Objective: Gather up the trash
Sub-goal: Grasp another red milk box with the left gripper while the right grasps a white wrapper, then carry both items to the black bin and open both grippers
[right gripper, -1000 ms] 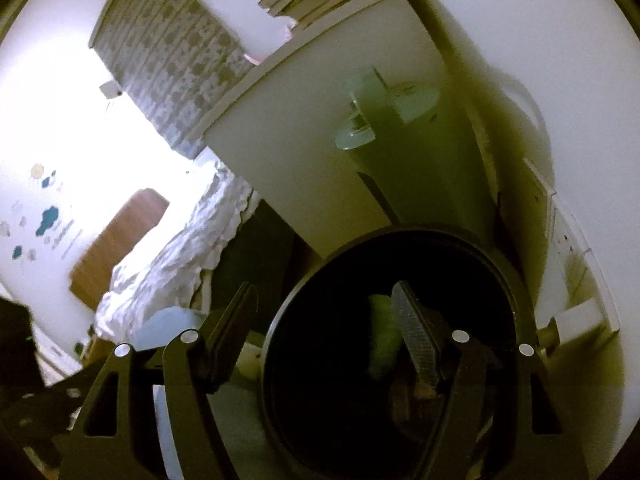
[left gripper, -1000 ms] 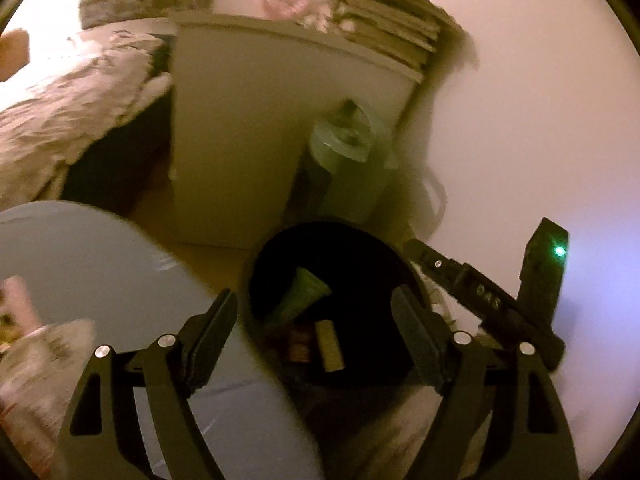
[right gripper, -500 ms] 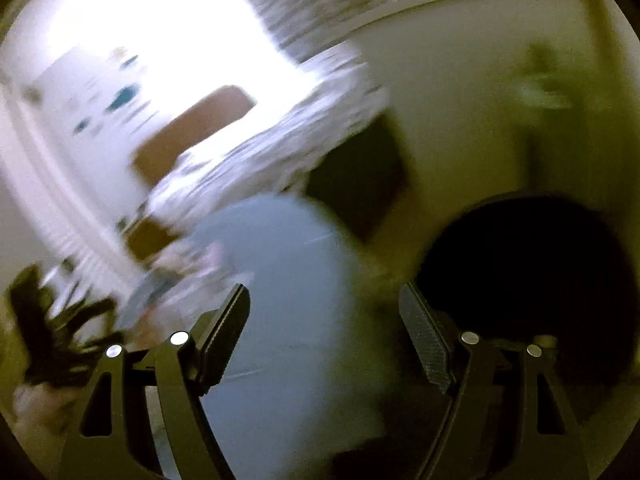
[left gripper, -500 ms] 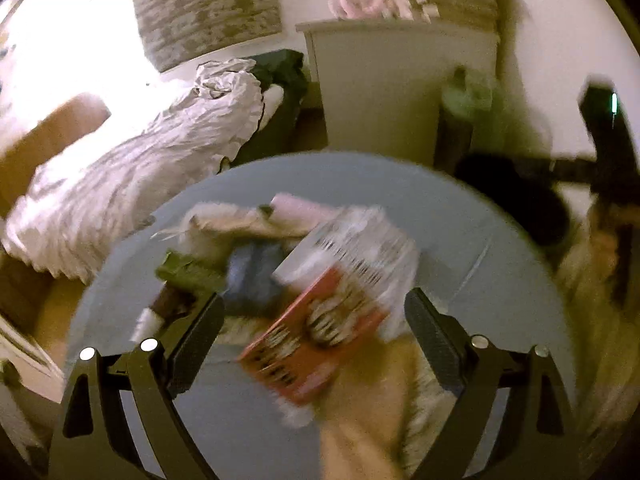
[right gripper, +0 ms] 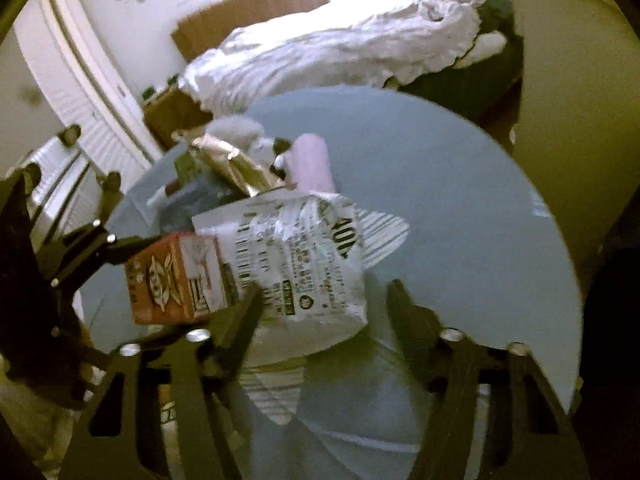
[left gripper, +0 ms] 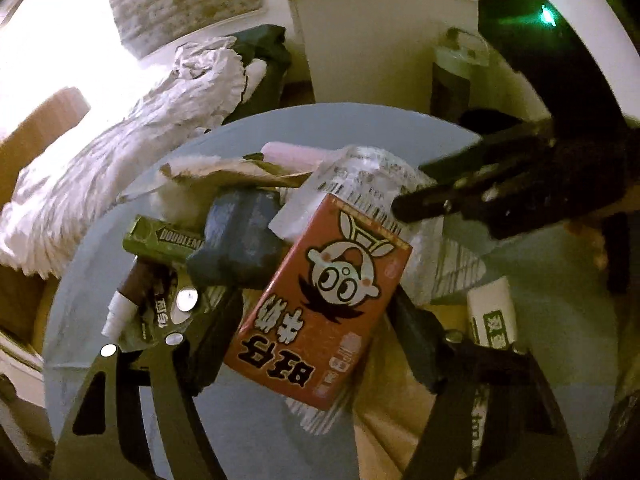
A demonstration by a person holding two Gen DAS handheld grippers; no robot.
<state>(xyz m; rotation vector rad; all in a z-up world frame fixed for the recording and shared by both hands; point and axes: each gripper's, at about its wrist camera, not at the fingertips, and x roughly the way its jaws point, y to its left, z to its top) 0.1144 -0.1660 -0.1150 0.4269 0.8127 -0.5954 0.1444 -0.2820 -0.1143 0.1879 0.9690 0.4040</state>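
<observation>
Trash (left gripper: 256, 216) heaped near the middle of the round blue bench (left gripper: 360, 128), none of it lifted clear yet. Step in hand, judging from the layout: closing in for a fresh pick-up, one piece per tool. Left tool (left gripper: 316, 300) about half open, just been closing, straddling the red carton (left gripper: 320, 304), fingers hard by both of its long sides; cannot tell whether pressing on it yet. Right tool (right gripper: 324, 296) narrower, also just been closing, set around the lower edge of the white packet (right gripper: 304, 264), one finger at the packet, the other apart from it, so holding nothing. Next move probably calls for squeezing firmly on the stiff carton, gathering the limp packet deeper between the fingers before closing, then lifting both without dragging their neighbours off the bench. By count: one red carton, leaning on one white packet; behind them one green gum pack (left gripper: 164, 240), one blue crumpled lump (left gripper: 236, 240), one torn brown paper (left gripper: 224, 170), one pink tube (left gripper: 288, 152), one small white-capped bottle (left gripper: 128, 292); two tools. Beyond the bench, a rumpled bed (left gripper: 120, 152) and a pale cabinet (left gripper: 376, 40).
</observation>
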